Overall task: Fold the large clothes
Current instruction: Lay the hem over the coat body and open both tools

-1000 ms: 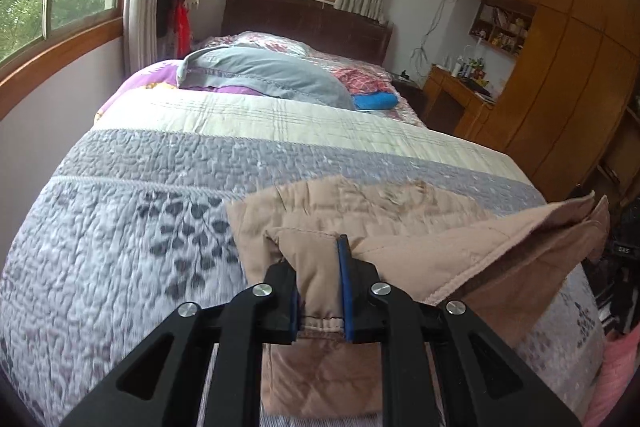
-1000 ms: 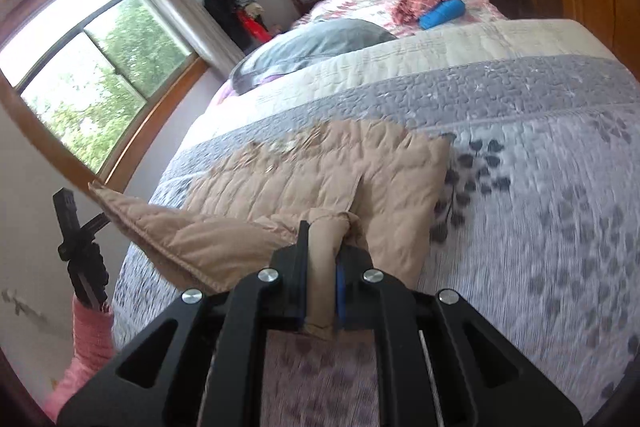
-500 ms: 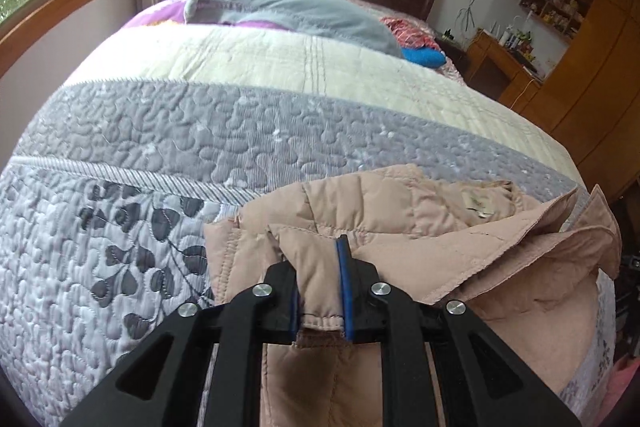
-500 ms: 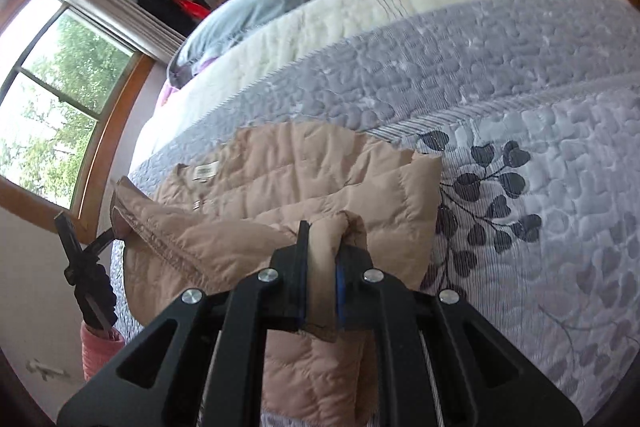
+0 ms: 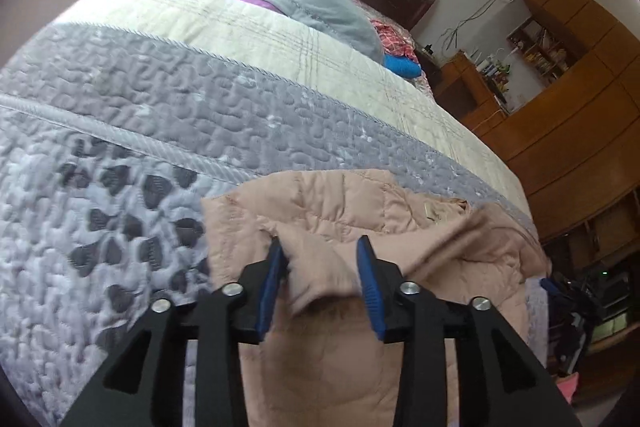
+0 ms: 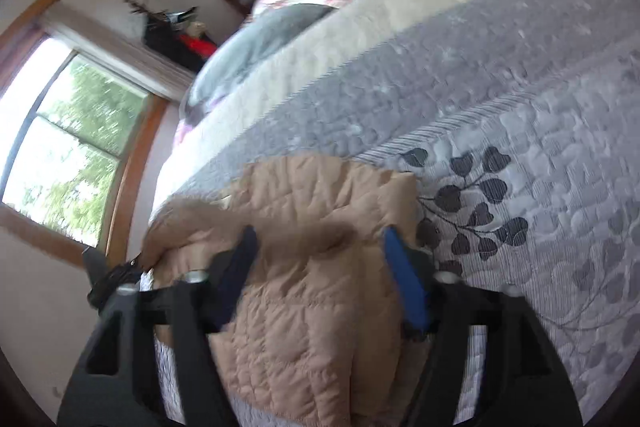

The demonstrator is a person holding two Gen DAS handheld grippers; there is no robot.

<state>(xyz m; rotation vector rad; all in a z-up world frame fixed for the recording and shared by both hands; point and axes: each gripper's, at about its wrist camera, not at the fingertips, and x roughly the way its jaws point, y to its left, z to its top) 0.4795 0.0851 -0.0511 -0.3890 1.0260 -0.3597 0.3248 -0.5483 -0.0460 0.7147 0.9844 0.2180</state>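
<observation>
Beige quilted jacket (image 5: 320, 211) folded at bed's (image 5: 160, 115) near edge, left gripper (image 5: 320, 263) and right gripper (image 6: 320, 251) opening, fabric loose between both jaws

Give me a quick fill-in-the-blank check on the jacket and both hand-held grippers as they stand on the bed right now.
1. The jacket lying on the quilt is ____ in colour.
2. The leaf pattern printed on the quilt is dark ____.
3. The pads lining the fingers of the left hand-held gripper are ____, and its jaws are opening with a fold of jacket between them.
4. The right hand-held gripper has its jaws opening over the ____.

Missing words: tan; grey; blue; jacket
</observation>
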